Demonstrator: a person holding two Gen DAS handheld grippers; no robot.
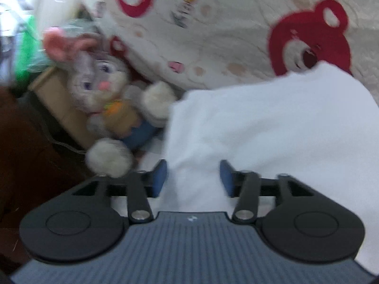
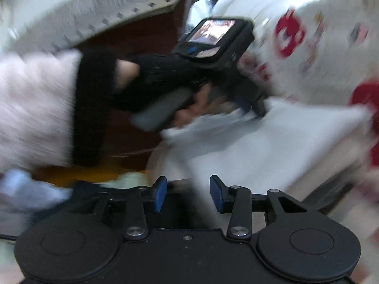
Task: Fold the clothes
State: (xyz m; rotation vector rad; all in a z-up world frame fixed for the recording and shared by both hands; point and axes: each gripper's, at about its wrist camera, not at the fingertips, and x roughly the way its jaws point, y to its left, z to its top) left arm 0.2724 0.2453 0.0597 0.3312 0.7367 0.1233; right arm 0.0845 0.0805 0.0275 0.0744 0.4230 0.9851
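A white garment lies bunched on a cream bedspread printed with red bears. In the left wrist view my left gripper is open, and a fold of the garment fills the gap between its blue pads. My right gripper is open too, with a strip of the same white garment running between its fingers. From the right wrist view the left gripper shows at the garment's far edge, held by a black-gloved hand. Both views are blurred by motion.
A grey plush rabbit lies just left of the garment, beside a cardboard box. Dark brown wood runs along the bed's left side. A fluffy pale sleeve fills the left of the right wrist view.
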